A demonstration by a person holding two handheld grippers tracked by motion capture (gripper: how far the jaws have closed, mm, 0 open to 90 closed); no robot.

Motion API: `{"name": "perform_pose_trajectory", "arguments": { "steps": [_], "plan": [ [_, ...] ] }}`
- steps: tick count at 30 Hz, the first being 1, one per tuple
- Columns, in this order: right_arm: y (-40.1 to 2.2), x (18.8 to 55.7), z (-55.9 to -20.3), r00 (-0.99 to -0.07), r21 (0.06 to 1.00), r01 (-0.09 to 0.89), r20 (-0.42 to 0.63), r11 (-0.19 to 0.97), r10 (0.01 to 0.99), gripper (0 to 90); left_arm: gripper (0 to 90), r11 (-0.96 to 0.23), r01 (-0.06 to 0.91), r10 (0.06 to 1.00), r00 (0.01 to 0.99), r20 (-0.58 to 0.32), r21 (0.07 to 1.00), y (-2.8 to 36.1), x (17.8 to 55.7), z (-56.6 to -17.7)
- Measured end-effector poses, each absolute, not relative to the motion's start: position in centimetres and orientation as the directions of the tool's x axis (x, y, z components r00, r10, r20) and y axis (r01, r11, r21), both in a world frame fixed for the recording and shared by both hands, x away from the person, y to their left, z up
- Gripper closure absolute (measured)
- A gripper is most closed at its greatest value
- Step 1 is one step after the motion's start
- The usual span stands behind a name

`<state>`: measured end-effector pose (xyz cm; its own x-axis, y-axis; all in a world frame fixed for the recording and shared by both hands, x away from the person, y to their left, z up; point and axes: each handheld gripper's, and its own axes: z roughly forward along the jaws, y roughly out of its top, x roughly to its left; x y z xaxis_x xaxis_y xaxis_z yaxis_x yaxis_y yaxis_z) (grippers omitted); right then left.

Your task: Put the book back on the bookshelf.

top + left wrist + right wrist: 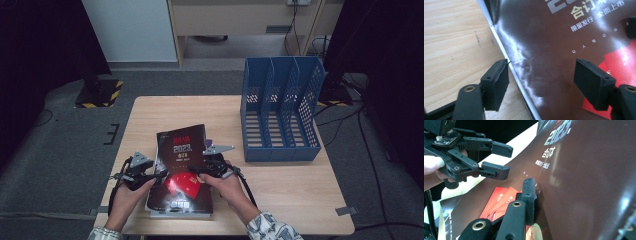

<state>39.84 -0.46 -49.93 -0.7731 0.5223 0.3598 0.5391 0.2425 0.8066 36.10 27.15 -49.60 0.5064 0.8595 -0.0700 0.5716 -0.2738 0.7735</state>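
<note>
From above, both forearms reach in low over the desk, the left hand-held gripper and right hand-held gripper meeting over the dark magazine lying flat there. The left gripper view shows jaws apart, straddling its edge. In the right gripper view, jaws pinch the lifted cover.

reading "2023" in pale block digits on dark glossy cover of magazine, upper half. beneath it, in left gripper view, i make out gold chinese line "合订" with last character cut off, then smaller white line "限量发行 全面上市". tiny white spaced characters lower down on cover too small for me to read. red panel on cover bears print, blurred, can't tell. "2023" shows again, slanted, in right gripper view.
</note>
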Motion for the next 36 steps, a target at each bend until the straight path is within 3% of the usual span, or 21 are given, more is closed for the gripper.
{"name": "perform_pose_trajectory", "arguments": {
  "steps": [36],
  "plan": [
    [-1.2, 39.4, -48.1, -0.819, 0.873, 0.422, 0.251, 0.246, 0.516, 82.8, 21.3, -0.263, 0.530, 0.853, 0.518, -0.063, 0.806, 27.4, 36.0, -48.9]
  ]
}}
